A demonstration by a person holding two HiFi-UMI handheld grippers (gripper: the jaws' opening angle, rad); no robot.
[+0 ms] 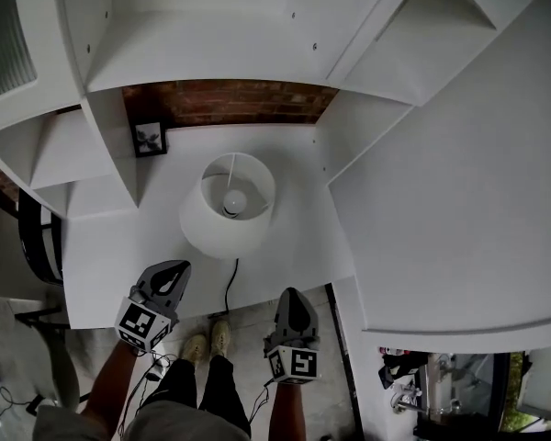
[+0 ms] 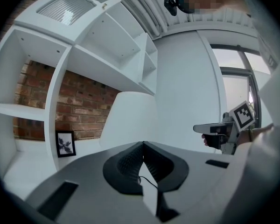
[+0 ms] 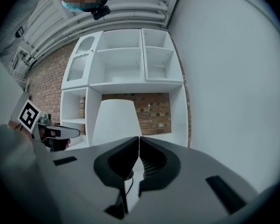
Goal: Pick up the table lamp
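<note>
A white table lamp (image 1: pixel 211 226) with a tapering fabric shade stands upright on a white desk top (image 1: pixel 110 255), which is set into a white built-in shelving unit (image 1: pixel 211 53); from above, its round bulb (image 1: pixel 234 201) shows through the open top of the shade. A thin black cord (image 1: pixel 229 288) runs from under the shade to the front edge of the desk and over it. A red brick wall (image 1: pixel 239 101) closes the recess behind the lamp; a small black-framed picture (image 1: pixel 150 139) stands at the back left of the desk, just beside a white upright divider (image 1: pixel 110 145) and well apart from the lamp.

The grey left gripper (image 1: pixel 172 268), with its marker cube toward the person, hovers over the front part of the desk, left of the cord and near the shade without touching it; in the left gripper view its two dark ribbed jaws meet at the tips with nothing between them, and the shade rises just beyond. The right gripper (image 1: pixel 292 294) sits at the desk's front edge on the other side of the cord, a little farther from the lamp; in the right gripper view its jaws are likewise closed tip to tip and empty, with the lamp ahead and slightly left. Below the desk edge, between the two grippers, are the person's light-coloured shoes (image 1: pixel 208 343).
</note>
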